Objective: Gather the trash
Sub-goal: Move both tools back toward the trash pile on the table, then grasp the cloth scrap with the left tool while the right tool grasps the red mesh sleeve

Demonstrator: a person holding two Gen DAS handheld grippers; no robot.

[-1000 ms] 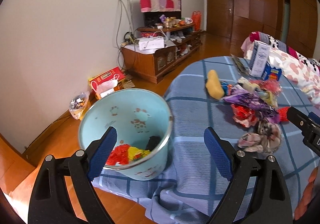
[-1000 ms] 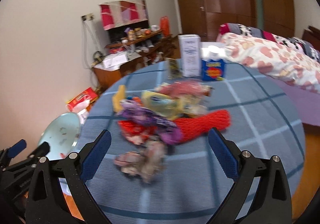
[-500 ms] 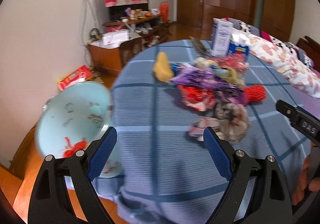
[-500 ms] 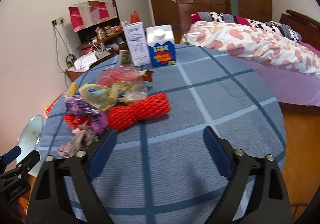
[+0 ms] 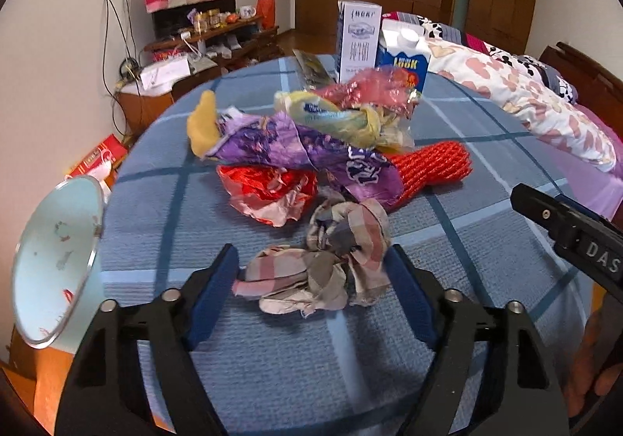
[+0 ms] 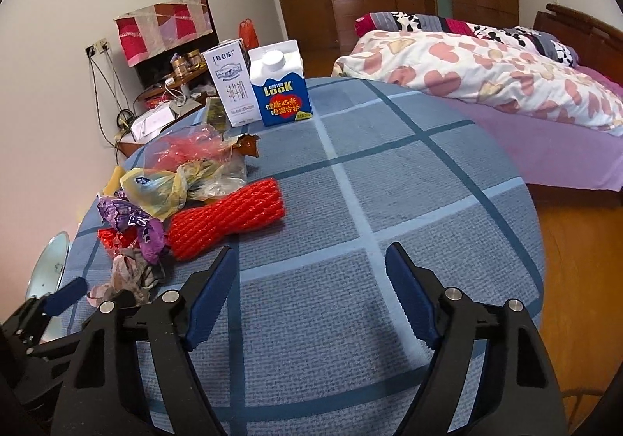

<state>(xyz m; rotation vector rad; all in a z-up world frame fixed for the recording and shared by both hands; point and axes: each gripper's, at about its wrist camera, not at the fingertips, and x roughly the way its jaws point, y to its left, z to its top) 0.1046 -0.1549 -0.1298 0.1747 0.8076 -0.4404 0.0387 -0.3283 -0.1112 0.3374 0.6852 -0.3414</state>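
Straddling now: my left gripper is spread wide, a blue pad on either side of the crumpled plaid wrapper; whether the pads touch it I cannot tell.
Right gripper: my right gripper is also spread apart and holds nothing, over bare cloth of the tabletop.
Plaid wrapper: lying on the tabletop at the near end of the trash heap.
Just beyond it: a red crinkled wrapper and a purple wrapper, touching each other.
Red mesh roll: on the cloth, its end against the purple wrapper.
Further back: a yellowish bag with a pink plastic bag behind it, piled together.
Far edge: a white milk carton and a blue carton upright, side by side.
Bin: a pale blue bucket at the tabletop's left edge, mouth tilted toward my left camera.
Beyond the tabletop: a bed with a heart-print quilt, on the right.
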